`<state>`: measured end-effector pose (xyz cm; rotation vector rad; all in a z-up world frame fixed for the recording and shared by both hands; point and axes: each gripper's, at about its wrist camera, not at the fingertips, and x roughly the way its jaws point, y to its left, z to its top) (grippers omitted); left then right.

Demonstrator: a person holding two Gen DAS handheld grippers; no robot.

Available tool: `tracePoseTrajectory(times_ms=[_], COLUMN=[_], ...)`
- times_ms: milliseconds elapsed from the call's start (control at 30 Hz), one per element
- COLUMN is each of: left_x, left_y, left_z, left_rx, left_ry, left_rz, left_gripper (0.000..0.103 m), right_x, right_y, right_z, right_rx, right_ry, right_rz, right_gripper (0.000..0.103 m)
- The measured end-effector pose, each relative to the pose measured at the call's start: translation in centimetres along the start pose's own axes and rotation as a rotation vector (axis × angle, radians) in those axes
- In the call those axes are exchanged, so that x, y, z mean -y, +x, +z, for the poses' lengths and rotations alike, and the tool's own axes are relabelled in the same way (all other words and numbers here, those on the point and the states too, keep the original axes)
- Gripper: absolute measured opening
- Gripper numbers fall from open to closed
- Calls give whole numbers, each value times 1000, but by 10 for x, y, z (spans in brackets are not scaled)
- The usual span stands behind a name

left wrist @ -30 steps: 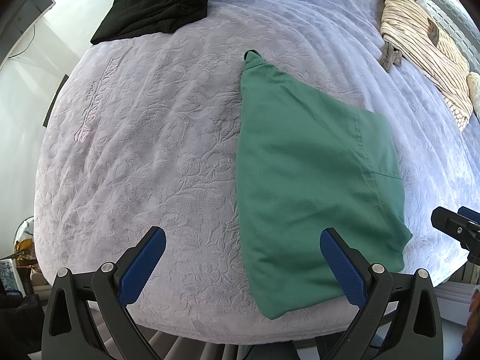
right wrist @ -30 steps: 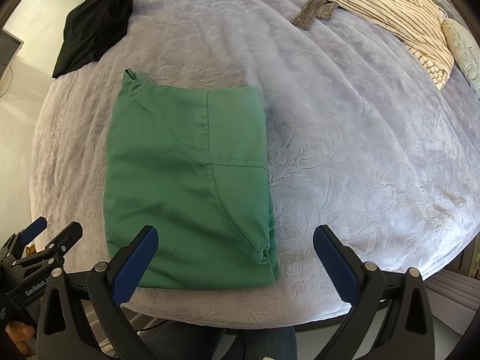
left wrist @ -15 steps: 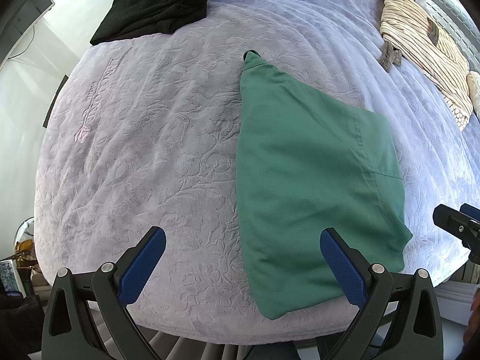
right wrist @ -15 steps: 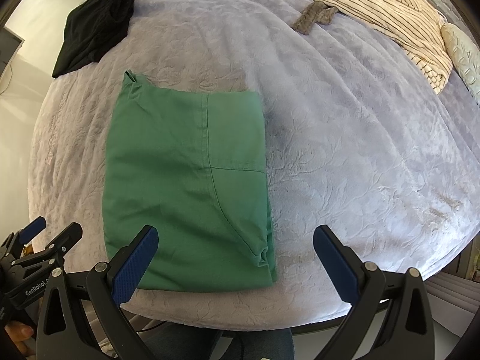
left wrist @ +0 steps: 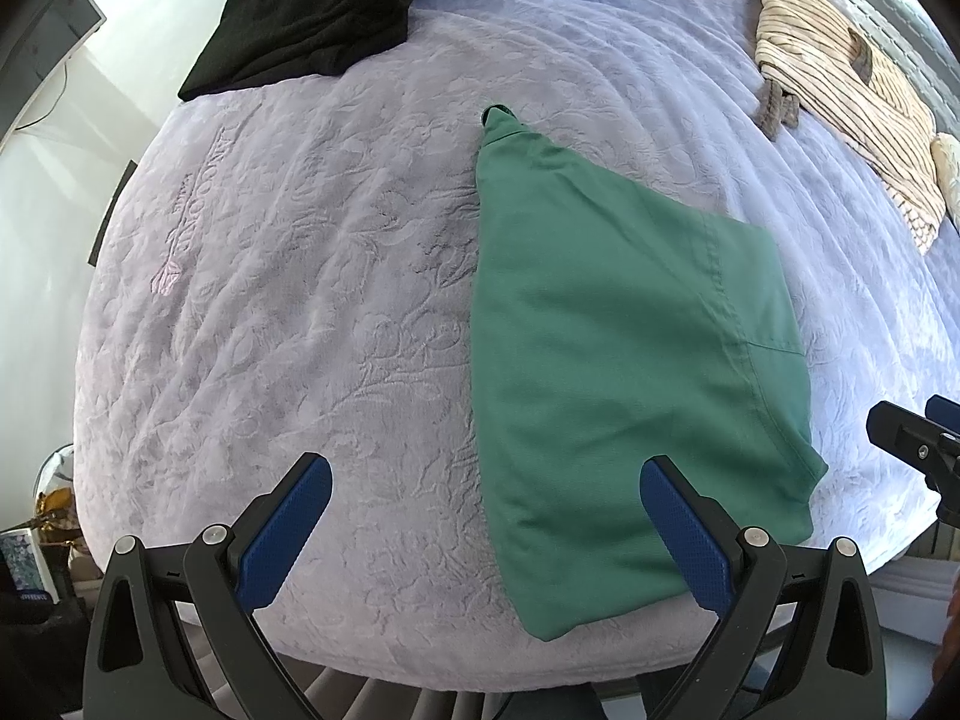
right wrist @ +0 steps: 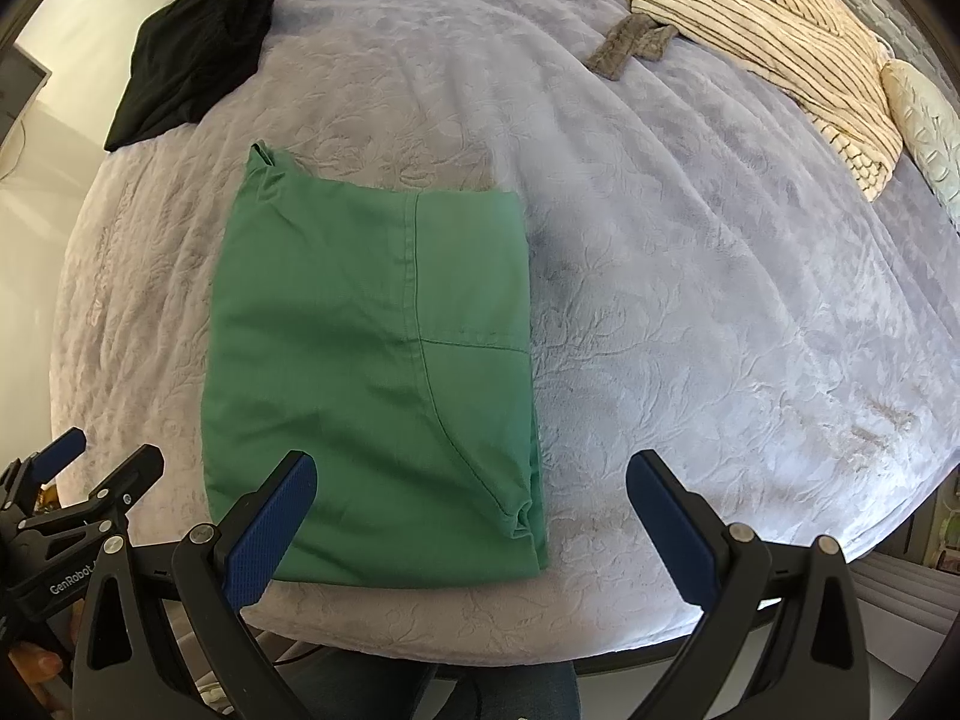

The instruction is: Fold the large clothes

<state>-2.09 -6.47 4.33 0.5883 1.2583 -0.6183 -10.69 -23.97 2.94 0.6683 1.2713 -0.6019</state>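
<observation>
The green garment (right wrist: 372, 378) is lying folded into a compact rectangle at the near edge of the bed (right wrist: 690, 324), left of centre in the right wrist view; seams and a pocket line are showing on its top layer. In the left wrist view the same green garment (left wrist: 630, 360) is being seen right of centre, tapering to a far corner where a small loop or tab is sticking up. It is probably placed at the near edge so that it can be reached from the standing side without leaning over the mattress.

The left gripper (left wrist: 486, 528) is being held above the near bed edge, fingers (left wrist: 282, 534) spread wide, nothing between them. The right gripper (right wrist: 474, 528) is likewise being held wide apart and empty, its left finger overlapping the garment's near left corner in the picture; contact cannot be told. Both tools are being kept back from the cloth, which suggests that the fold is being inspected or judged complete.

A black garment (right wrist: 186, 54) is lying folded at the far left corner, well apart from the green one, apparently set aside as done. A striped beige garment (right wrist: 774, 42) with a grey belt (right wrist: 630, 42) is lying unfolded at the far right, beside a pale pillow (right wrist: 921, 120); it is judged to be awaiting its turn.
</observation>
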Motion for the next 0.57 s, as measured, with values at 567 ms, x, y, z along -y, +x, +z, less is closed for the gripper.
tracePoseTrajectory(times_ms=[567], left_x=[-4], left_y=[-6], left_z=[1], left_rx=[35], left_ry=[-7], left_rz=[-13], left_gripper=[103], right_x=[-2], right_y=[-1], right_z=[0], right_rx=[7], right_ry=[-11], right_rz=[-6], right_gripper=[103])
